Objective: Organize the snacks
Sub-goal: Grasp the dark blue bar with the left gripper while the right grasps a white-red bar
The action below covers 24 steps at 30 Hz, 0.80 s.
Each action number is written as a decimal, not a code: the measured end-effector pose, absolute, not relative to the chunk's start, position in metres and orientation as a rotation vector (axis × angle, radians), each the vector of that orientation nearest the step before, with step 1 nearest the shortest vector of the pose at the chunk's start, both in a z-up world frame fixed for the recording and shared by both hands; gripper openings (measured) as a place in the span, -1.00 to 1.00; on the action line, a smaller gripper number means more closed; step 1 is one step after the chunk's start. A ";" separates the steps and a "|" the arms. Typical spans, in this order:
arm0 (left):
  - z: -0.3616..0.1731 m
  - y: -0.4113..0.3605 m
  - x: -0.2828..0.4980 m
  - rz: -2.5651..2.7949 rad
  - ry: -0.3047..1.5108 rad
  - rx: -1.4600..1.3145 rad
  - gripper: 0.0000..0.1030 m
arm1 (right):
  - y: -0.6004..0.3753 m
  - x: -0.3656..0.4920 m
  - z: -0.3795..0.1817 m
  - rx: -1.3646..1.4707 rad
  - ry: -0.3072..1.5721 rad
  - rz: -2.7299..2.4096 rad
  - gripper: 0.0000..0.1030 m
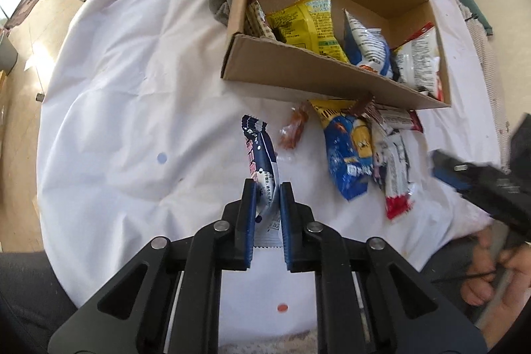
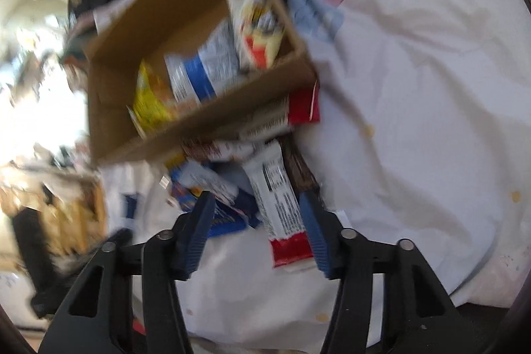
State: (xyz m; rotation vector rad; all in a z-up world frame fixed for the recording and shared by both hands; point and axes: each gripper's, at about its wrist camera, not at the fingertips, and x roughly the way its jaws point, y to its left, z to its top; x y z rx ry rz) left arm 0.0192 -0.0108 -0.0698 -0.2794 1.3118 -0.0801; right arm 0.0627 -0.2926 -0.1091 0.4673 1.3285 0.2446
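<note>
The left gripper [image 1: 268,188] pinches a navy-and-white snack wrapper [image 1: 260,155] above the white sheet [image 1: 116,88]. The right gripper [image 2: 257,204], jaws apart, straddles a white red-ended bar wrapper [image 2: 280,208], seemingly untouched, beside the brown cardboard box [image 1: 298,72].

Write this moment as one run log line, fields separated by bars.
left gripper: shut on navy snack packet | right gripper: open over white-red packet | cardboard box: partly filled

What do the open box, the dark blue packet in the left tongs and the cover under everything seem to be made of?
Box: brown corrugated cardboard, matte, with raw cut edges along its rim. Dark blue packet: probably thin plastic film, glossy, crinkled, with a serrated sealed end. Cover: looks like white woven cloth, matte, lying in soft folds and creases.
</note>
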 end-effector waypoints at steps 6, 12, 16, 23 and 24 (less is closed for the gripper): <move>-0.062 -0.003 0.013 -0.054 1.255 -0.247 -0.79 | -0.253 0.069 -0.134 0.189 1.430 0.202 -0.08; -0.064 -0.009 0.021 -0.049 1.234 -0.221 -0.79 | -0.230 0.064 -0.138 -0.008 1.427 0.190 -0.43; -0.063 -0.011 0.022 -0.050 1.223 -0.212 -0.79 | -0.227 0.056 -0.127 0.000 1.387 0.212 -0.92; -0.062 -0.009 0.017 -0.051 1.223 -0.221 -0.79 | -0.245 0.041 -0.115 0.096 1.374 0.233 -1.00; -0.062 -0.008 0.017 -0.047 1.225 -0.225 -0.79 | -0.247 0.043 -0.114 0.104 1.376 0.239 -1.00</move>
